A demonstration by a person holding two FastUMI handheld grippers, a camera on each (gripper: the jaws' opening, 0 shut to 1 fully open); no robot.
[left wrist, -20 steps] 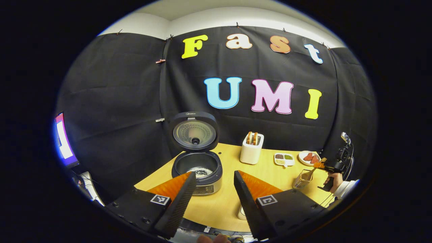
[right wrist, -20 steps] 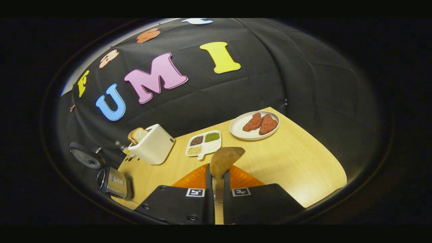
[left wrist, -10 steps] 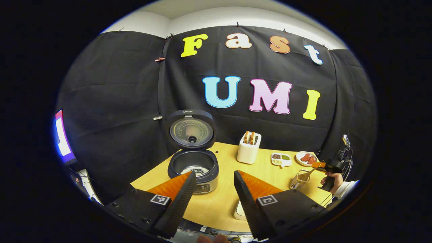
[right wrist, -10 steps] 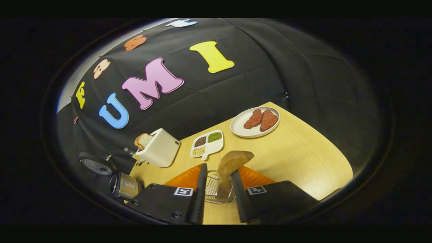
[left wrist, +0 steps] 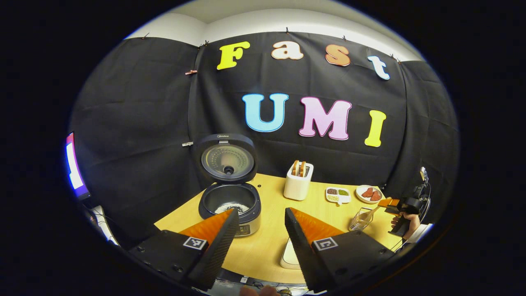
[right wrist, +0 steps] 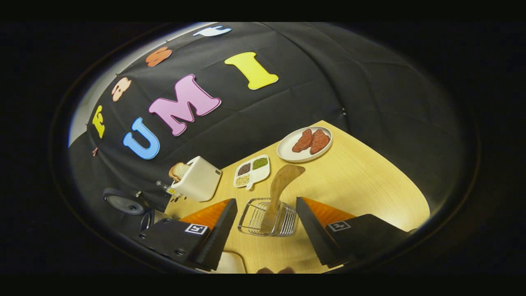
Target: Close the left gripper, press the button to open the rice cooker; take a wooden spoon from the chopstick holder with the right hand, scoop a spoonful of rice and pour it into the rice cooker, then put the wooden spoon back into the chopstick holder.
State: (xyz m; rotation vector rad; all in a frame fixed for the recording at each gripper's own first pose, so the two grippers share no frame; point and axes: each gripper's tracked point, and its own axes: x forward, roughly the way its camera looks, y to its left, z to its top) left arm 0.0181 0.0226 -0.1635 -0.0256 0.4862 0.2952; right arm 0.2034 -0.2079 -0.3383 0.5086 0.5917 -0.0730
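The rice cooker (left wrist: 229,205) stands at the table's left with its lid (left wrist: 225,158) swung up and white rice in the pot. My left gripper (left wrist: 259,213) hangs open in front of it, holding nothing. In the right gripper view the wooden spoon (right wrist: 278,190) leans in the wire chopstick holder (right wrist: 268,217), bowl end up. My right gripper (right wrist: 266,205) is open on either side of the holder, touching neither spoon nor wire. The left gripper view shows that holder (left wrist: 361,219) and spoon (left wrist: 371,213) at the far right, with a hand holding the right gripper (left wrist: 394,202) beside them.
A white toaster (left wrist: 298,186) with bread sits mid-table, then a divided dish of grains (left wrist: 337,194) and a plate of red meat slices (left wrist: 369,193). A white bowl (left wrist: 289,255) lies at the near table edge under my left fingers. A lit screen (left wrist: 73,168) glows far left.
My right gripper opened, let go of the wooden spoon and drew back; the spoon now rests in the chopstick holder. My left gripper pulled back slightly from the cooker.
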